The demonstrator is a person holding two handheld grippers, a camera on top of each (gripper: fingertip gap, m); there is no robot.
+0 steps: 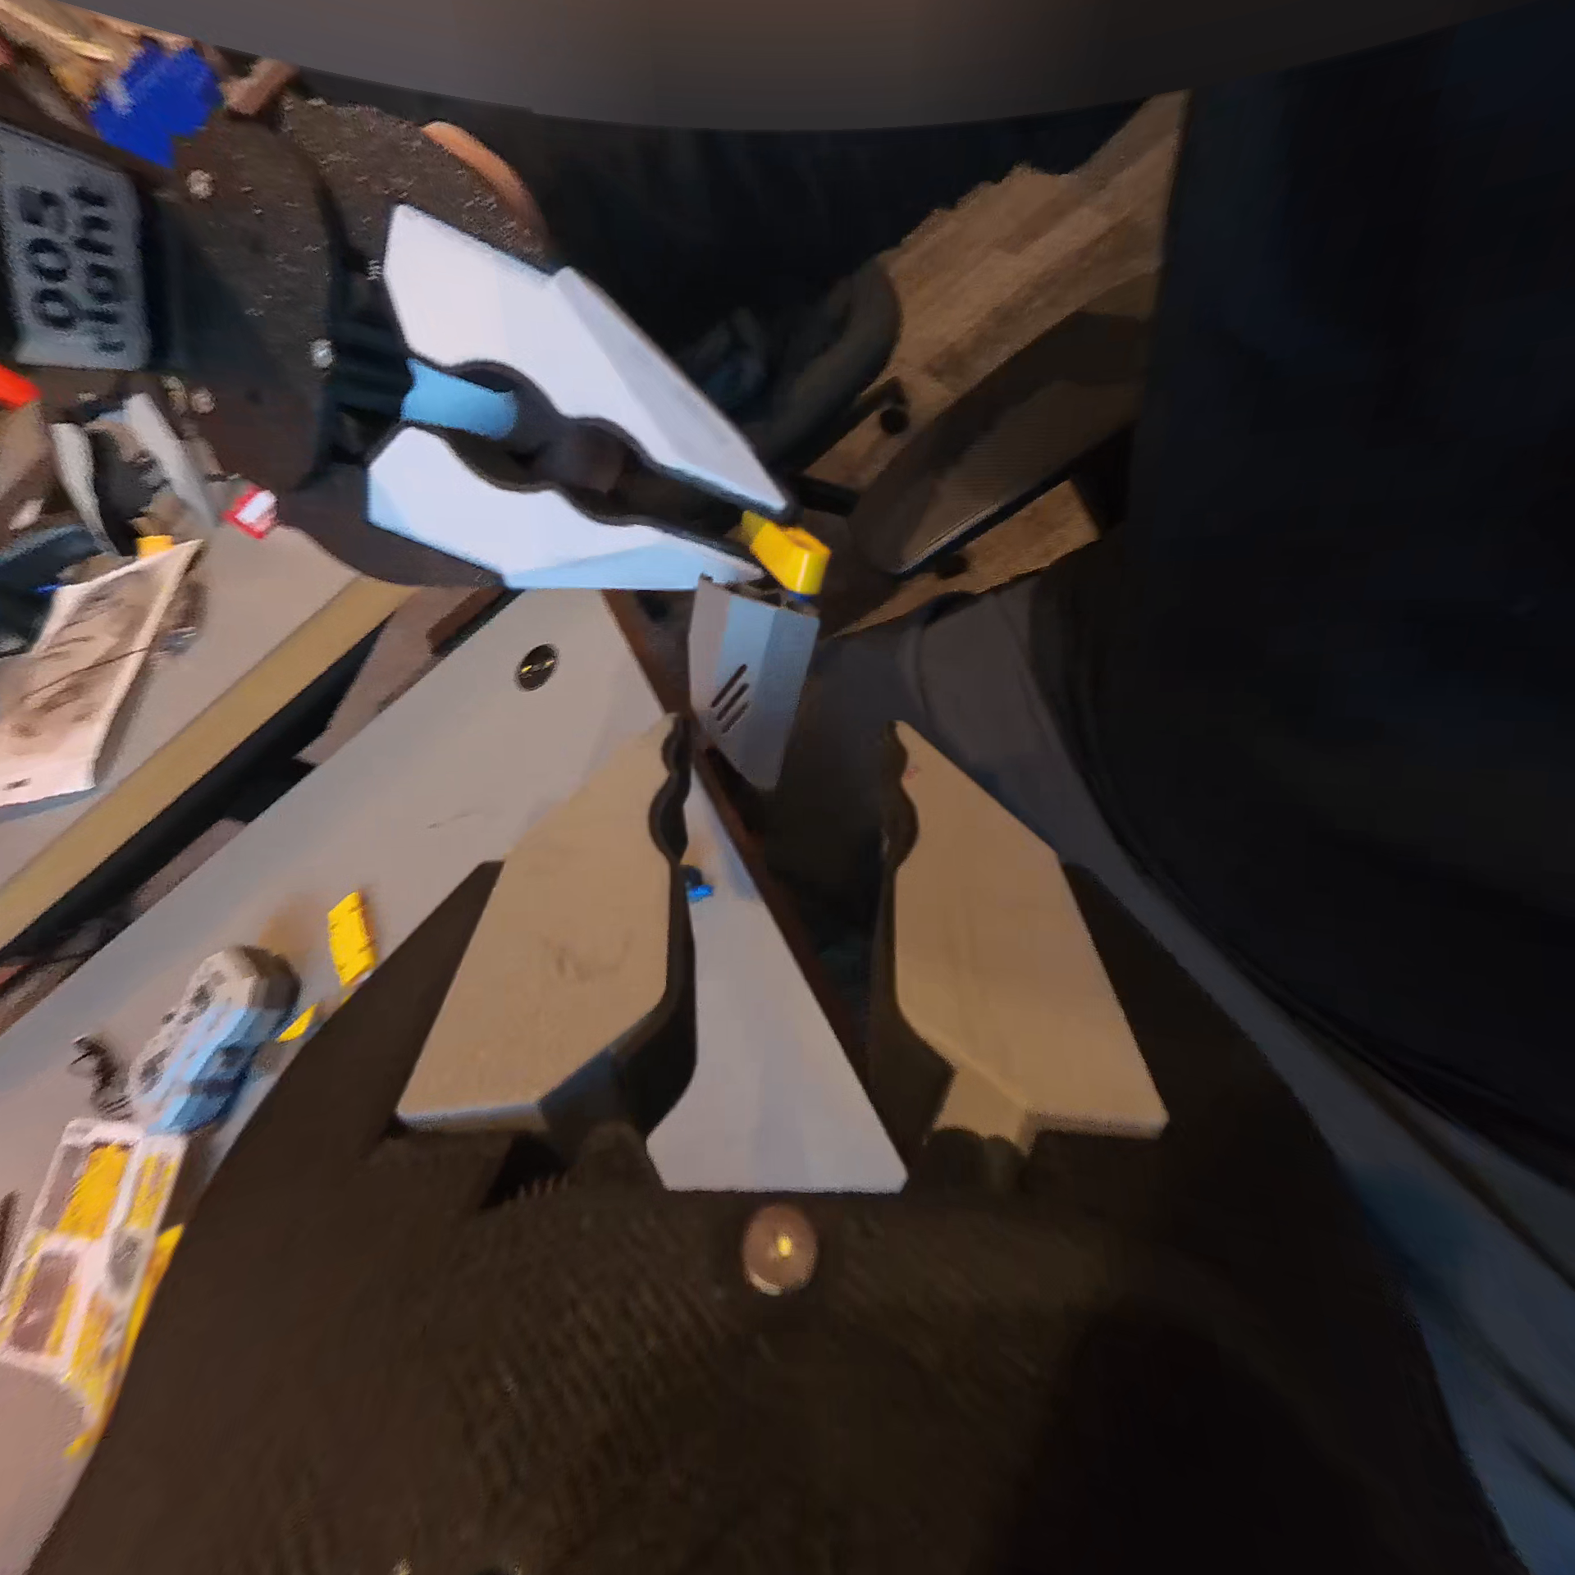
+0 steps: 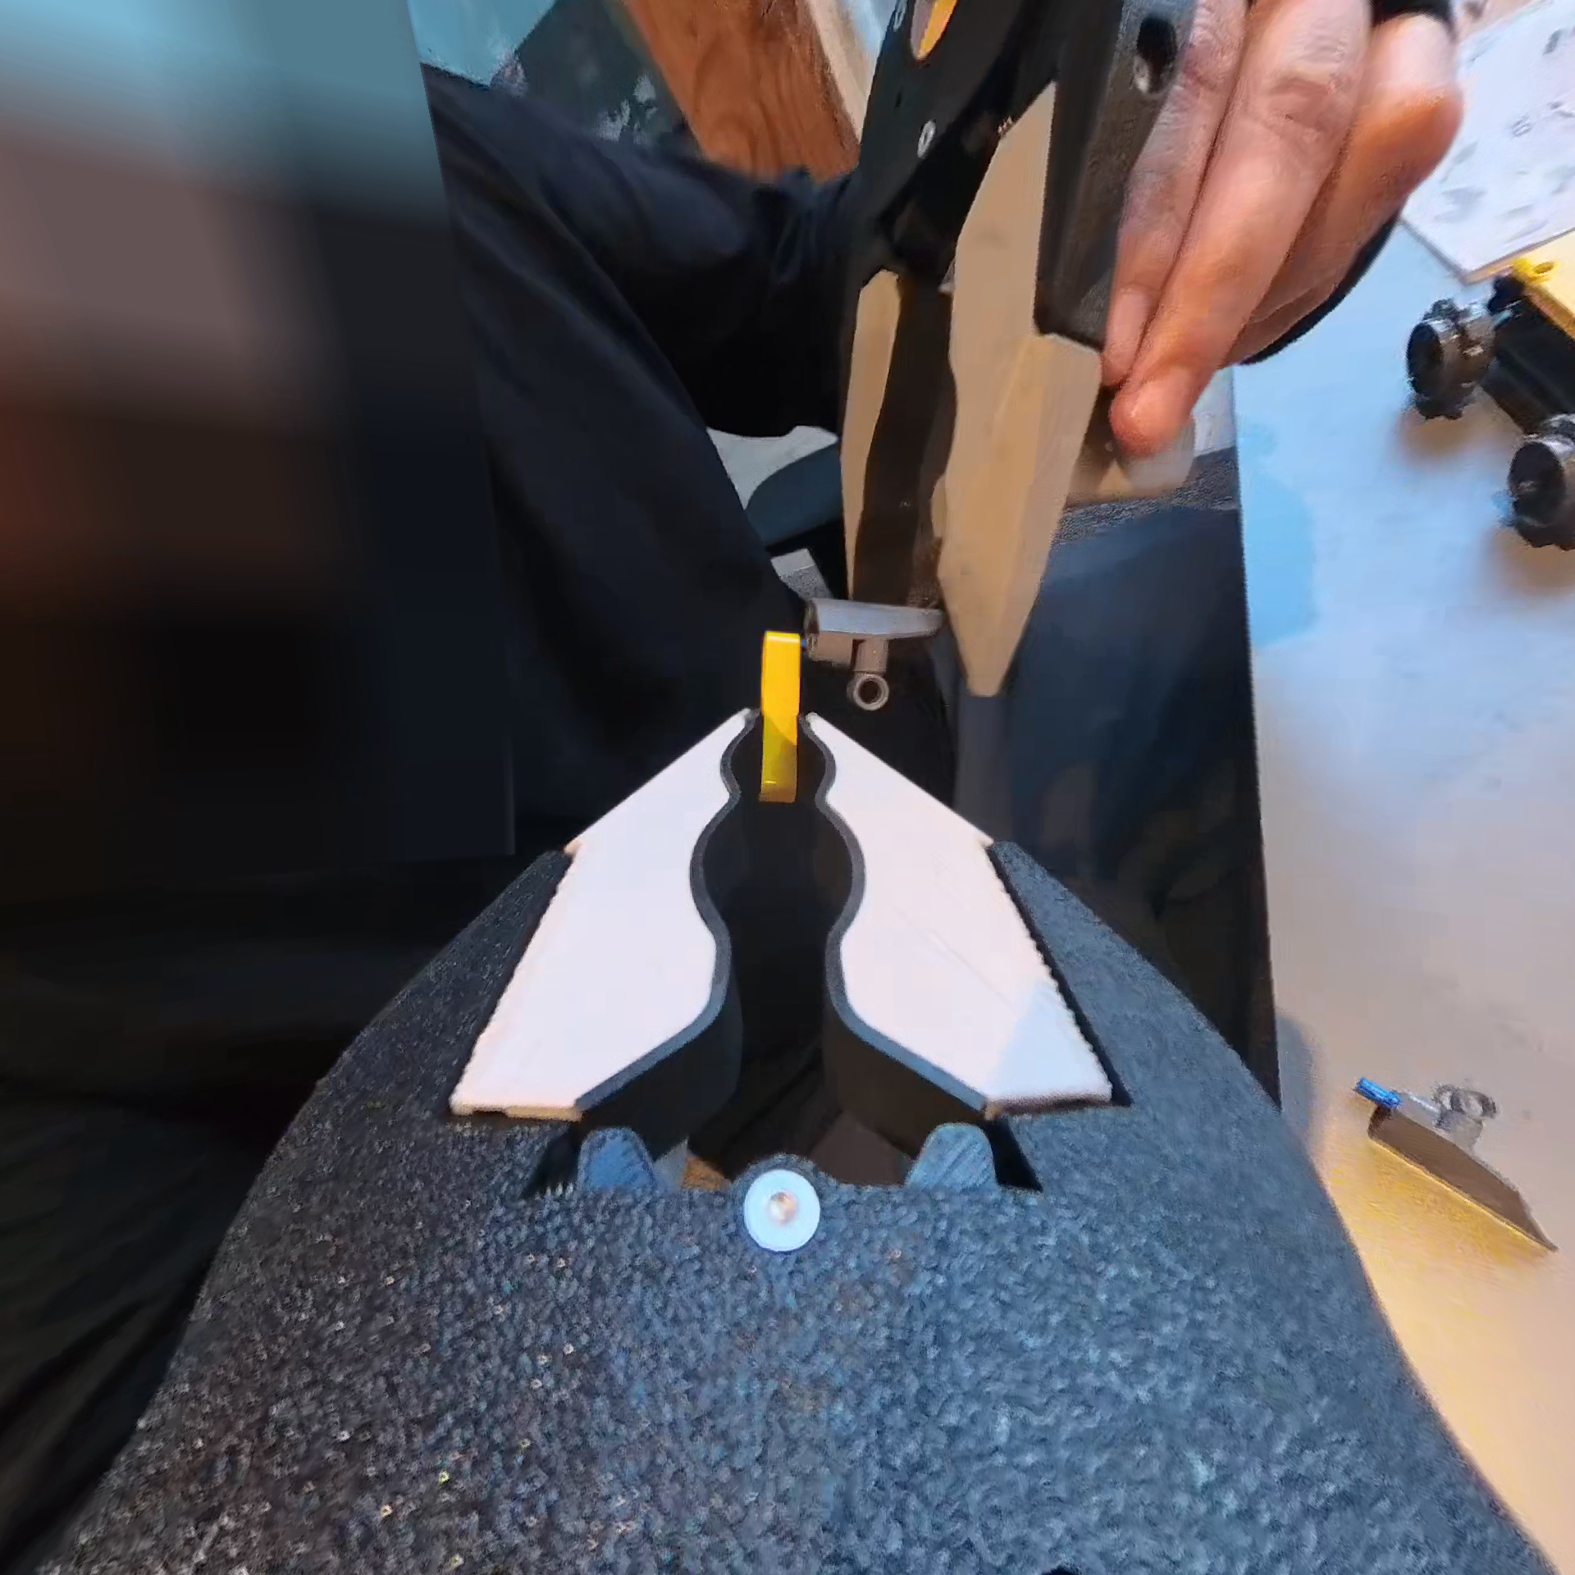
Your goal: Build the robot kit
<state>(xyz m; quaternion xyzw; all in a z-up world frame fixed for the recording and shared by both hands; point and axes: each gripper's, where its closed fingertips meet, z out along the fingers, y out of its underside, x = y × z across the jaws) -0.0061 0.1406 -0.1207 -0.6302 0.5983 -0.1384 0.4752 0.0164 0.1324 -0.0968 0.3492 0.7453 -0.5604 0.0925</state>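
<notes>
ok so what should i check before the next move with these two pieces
1. right claw grip on yellow piece: ok, pinched at the tips.
2. left claw grip on grey piece: cannot tell, its jaws look apart in its own view.
3. yellow piece touching grey piece: ok, their ends meet.
4. joint fully seated: cannot tell.
5. left wrist view sharp: not ok, blurred.
6. spare grey part on the table, apart from both claws: ok.
</notes>
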